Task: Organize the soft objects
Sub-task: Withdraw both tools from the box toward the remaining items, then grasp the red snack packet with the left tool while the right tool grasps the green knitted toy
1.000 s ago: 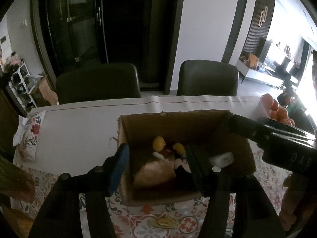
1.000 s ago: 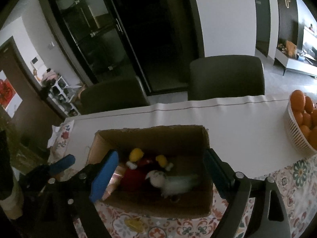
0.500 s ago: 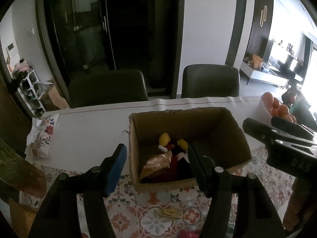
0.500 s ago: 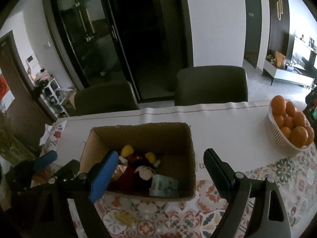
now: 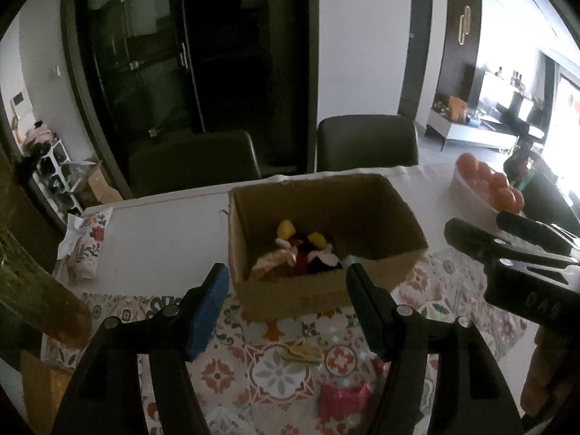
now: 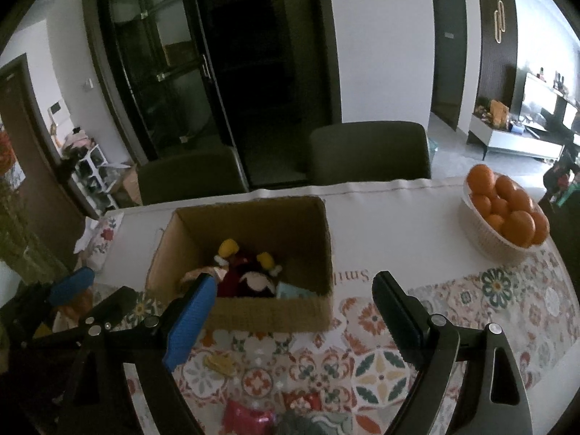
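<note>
An open cardboard box (image 5: 362, 195) (image 6: 326, 239) stands on the table. Inside lie a red and black plush toy with yellow feet (image 5: 308, 246) (image 6: 246, 272), a shiny pinkish soft item (image 5: 272, 262) and a pale blue soft item (image 6: 293, 290). My left gripper (image 5: 286, 282) is open and empty, in front of the box. My right gripper (image 6: 293, 290) is open and empty, also in front of the box. On the patterned cloth near me lie a small yellow item (image 5: 304, 352) (image 6: 219, 362), a pink-red soft item (image 5: 342, 398) (image 6: 246, 417) and a grey soft item (image 6: 311, 424).
A white basket of oranges (image 6: 504, 217) (image 5: 485, 188) stands at the right. A floral pouch (image 5: 87, 246) (image 6: 103, 243) lies at the table's left edge. Two dark chairs (image 6: 369, 152) stand behind the table. The right gripper's body (image 5: 507, 264) shows in the left wrist view.
Both grippers have pulled back and up from the box. The pale blue soft item dropped from the right gripper and now lies in the box. More cloth and loose items show near me.
</note>
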Available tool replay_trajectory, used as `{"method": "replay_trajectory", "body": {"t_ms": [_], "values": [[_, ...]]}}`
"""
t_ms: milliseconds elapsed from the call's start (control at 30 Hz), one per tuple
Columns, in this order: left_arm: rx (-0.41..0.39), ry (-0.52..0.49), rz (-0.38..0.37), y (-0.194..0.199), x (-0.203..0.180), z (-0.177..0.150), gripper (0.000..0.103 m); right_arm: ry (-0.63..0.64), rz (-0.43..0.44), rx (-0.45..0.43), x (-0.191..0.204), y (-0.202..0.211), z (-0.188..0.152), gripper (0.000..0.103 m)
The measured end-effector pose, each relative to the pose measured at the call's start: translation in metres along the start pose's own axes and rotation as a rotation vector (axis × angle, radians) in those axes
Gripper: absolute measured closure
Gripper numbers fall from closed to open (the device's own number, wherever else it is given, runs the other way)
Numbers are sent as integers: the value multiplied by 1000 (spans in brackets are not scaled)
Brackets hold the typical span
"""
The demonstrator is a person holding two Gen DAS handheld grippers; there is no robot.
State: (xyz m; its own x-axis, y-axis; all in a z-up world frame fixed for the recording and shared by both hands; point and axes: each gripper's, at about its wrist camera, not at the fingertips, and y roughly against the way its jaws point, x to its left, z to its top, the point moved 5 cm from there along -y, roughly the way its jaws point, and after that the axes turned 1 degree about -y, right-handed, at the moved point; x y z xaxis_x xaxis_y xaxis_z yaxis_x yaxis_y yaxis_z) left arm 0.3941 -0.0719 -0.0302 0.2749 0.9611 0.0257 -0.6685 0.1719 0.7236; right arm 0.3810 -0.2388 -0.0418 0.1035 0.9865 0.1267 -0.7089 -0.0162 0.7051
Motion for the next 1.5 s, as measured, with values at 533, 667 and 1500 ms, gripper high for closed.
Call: {"method": "replay_trajectory", "body": {"t_ms": [533,667,1500], "values": [[-42,-155,-39,38,-16,-48,37,-127,-83,-42,-10,53,-63,14],[-54,-221,-62,43,-20,-59,37,-163,-95,-44,-8,61,-81,14],[-31,-765,-327,8,-53,-144,37,-473,-217,43,-3,53,-211,14]]}}
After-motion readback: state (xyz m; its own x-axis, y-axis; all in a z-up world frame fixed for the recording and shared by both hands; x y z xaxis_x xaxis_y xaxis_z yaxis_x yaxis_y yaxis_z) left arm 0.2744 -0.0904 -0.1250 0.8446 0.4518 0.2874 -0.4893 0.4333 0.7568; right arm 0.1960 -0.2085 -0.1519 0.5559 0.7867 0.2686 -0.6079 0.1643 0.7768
